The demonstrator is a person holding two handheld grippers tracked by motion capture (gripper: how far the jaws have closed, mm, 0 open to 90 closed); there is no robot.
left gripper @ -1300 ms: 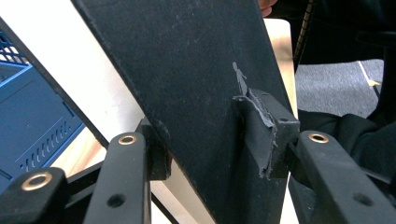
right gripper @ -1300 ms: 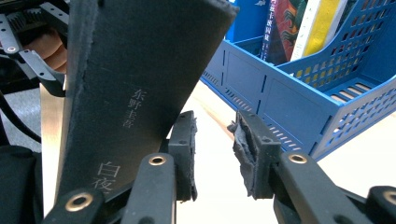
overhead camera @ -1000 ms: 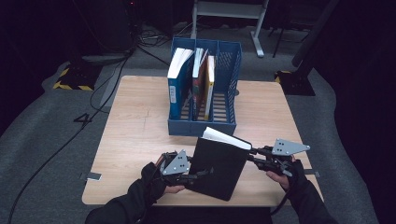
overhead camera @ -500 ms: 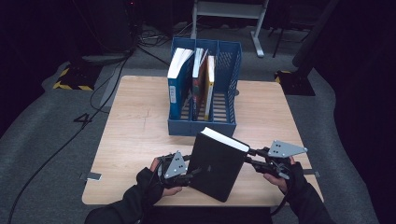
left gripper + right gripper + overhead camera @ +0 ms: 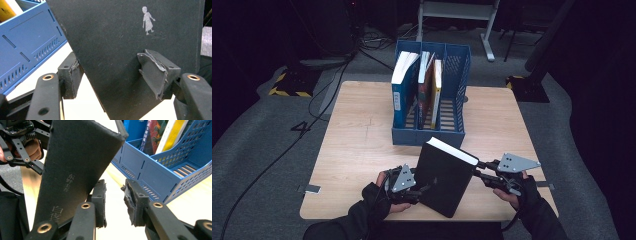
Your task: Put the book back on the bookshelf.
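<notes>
A thick black book (image 5: 444, 177) stands tilted on one corner near the table's front edge, between my two grippers. My left gripper (image 5: 424, 189) is at its lower left. In the left gripper view the cover (image 5: 125, 50) spans the jaws, its lower corner lies between the pads, and the jaws have just been opening. My right gripper (image 5: 479, 170) is at the book's right side. Its pads (image 5: 133, 202) stand apart with nothing between them. The book's spine (image 5: 75, 165) leans along the outside of its left finger (image 5: 100, 200).
A blue three-slot file rack (image 5: 427, 137) stands at the middle back of the wooden table (image 5: 357, 150). It holds a blue book (image 5: 401, 85), a colourful one (image 5: 427, 80) and a yellow one (image 5: 437, 85). Its right slot (image 5: 457, 90) is empty. Cables lie on the floor behind.
The book's top edge has shifted slightly to the left. Both hands stay about where they were.
</notes>
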